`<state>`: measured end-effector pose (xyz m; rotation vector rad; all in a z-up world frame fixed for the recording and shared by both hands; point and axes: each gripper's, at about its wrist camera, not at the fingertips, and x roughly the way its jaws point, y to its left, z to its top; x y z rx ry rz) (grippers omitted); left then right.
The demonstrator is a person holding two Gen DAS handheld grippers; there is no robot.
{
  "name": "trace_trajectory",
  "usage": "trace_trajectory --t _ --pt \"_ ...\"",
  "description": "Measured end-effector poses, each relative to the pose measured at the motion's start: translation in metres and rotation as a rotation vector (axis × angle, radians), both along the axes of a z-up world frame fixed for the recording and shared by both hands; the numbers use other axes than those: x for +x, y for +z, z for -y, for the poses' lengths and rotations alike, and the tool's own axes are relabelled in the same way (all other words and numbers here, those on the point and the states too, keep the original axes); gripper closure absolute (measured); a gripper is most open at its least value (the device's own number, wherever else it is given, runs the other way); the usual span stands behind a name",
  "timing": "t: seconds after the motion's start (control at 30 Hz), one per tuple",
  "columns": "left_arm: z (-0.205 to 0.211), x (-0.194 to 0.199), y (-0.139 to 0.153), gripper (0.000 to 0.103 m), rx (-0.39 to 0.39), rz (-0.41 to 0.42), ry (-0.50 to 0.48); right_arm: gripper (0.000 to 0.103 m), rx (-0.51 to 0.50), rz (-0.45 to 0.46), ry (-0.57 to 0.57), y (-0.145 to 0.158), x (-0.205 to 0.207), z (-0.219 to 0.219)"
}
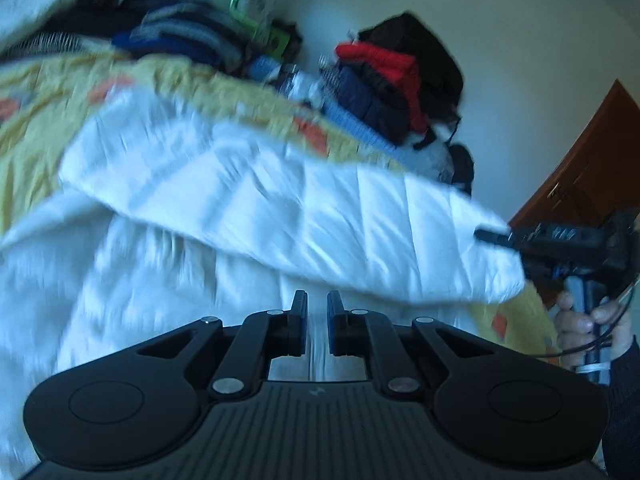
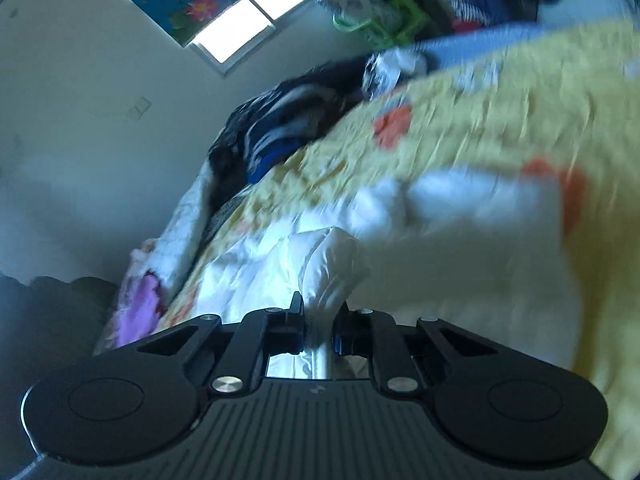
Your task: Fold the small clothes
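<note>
A white garment (image 1: 260, 200) lies spread on a yellow patterned bedspread (image 1: 36, 128); a folded-over band of it runs across the left wrist view. My left gripper (image 1: 317, 312) is nearly shut with white cloth between its fingers. My right gripper (image 2: 320, 312) is shut on a bunched edge of the white garment (image 2: 332, 260). It also shows at the right of the left wrist view (image 1: 492, 236), pinching the garment's corner, with a hand on its handle. Both views are blurred by motion.
Piles of dark, blue and red clothes (image 1: 384, 80) sit at the back of the bed, with a green hanger (image 1: 276, 42). A wooden door (image 1: 592, 160) is at right. A window (image 2: 252, 16) and more clothes (image 2: 280, 120) show in the right wrist view.
</note>
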<state>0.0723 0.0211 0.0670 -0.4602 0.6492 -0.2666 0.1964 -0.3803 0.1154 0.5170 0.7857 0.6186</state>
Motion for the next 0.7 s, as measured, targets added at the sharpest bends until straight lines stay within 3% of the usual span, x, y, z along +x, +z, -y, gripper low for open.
trace_trajectory --t 0.1,0.17,0.2,0.23,0.3,0.4,0.43,0.47,0.57,0.63,0.7 --pt "-0.005 0.016 0.015 0.089 0.006 0.064 0.025 0.087 -0.056 -0.023 -0.07 -0.004 0.022 0.021" --pt "-0.005 0.035 0.023 0.063 0.032 0.111 0.035 0.087 -0.089 -0.079 -0.108 -0.021 0.032 0.031" --pt "-0.005 0.047 0.025 0.039 0.056 0.13 0.044 0.087 -0.088 -0.109 -0.115 -0.033 0.035 0.032" --pt "-0.004 0.06 0.025 0.032 0.088 0.145 0.058 0.087 -0.093 -0.125 -0.118 -0.044 0.035 0.032" --pt "-0.002 0.088 0.021 0.032 0.174 0.151 0.087 0.087 -0.113 -0.134 -0.121 -0.06 0.032 0.026" --pt "-0.006 0.126 0.003 0.033 0.251 0.074 0.113 0.084 -0.149 -0.134 -0.138 -0.076 0.029 0.019" --pt "-0.009 0.136 -0.006 0.033 0.26 0.035 0.119 0.081 -0.158 -0.136 -0.148 -0.08 0.029 0.017" --pt "-0.011 0.145 -0.016 0.033 0.265 -0.005 0.121 0.071 -0.163 -0.14 -0.158 -0.082 0.029 0.017" --pt "-0.02 0.153 -0.041 0.033 0.278 -0.067 0.144 0.061 -0.168 -0.134 -0.169 -0.079 0.026 0.02" --pt "-0.023 0.15 -0.049 0.032 0.275 -0.055 0.152 0.058 -0.189 -0.078 -0.231 -0.066 0.021 0.021" --pt "-0.023 0.148 -0.053 0.032 0.278 -0.05 0.151 0.06 -0.248 0.039 -0.305 -0.045 0.011 0.019"
